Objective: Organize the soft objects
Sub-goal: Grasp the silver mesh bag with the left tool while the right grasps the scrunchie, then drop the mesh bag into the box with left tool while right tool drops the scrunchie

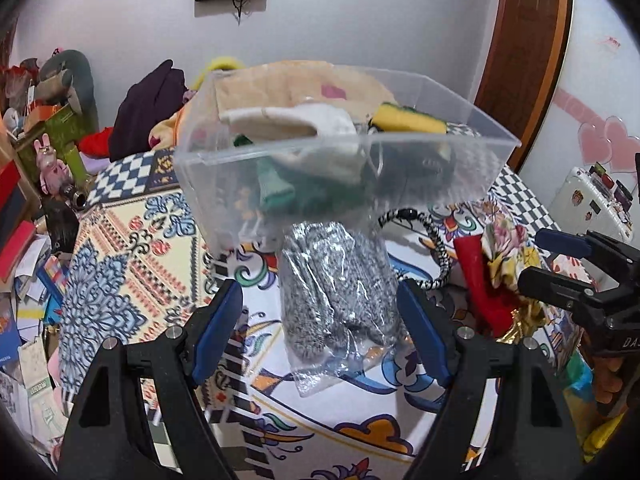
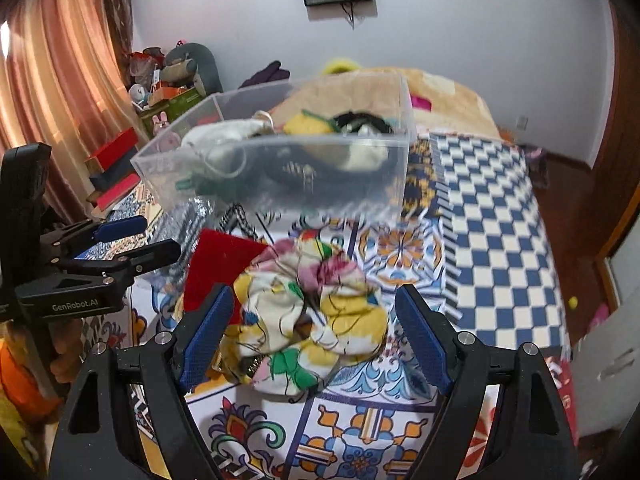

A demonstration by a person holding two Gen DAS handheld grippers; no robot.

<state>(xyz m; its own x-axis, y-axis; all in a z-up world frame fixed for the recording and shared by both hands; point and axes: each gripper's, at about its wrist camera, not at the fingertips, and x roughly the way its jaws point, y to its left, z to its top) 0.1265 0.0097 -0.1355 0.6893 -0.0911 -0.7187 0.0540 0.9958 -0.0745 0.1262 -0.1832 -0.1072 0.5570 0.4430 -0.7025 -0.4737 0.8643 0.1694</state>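
The bed (image 2: 500,216) filled the bedroom, spread with a busy patterned cover of blue checks and painted tiles, with a clear plastic bin (image 1: 436,164) standing on it already holding a yellow sponge (image 1: 412,118) and other soft pieces. I had the left gripper (image 1: 320,332) low over a bagged grey knit bundle (image 1: 340,292) lying just in front of the bin, its fingers (image 1: 214,328) spread wide on either side of the bag and not yet touching it. The right gripper (image 2: 314,340) sat over a crumpled floral cloth (image 2: 312,316), fingers likewise wide apart, the cloth lying between them beside a red felt piece (image 2: 220,264). A black-and-white braided cord (image 1: 436,248) curled between the bag and the red piece.

I judged both targets light and limp. The plastic wrapper looked slick and loose, so I would pinch through it into the thick middle of the knit, not at the empty flap near me, which could slide out. The cloth should crush easily; I would close on its bunched centre, where the folds are deepest, so no trailing edge snagged the bin wall.
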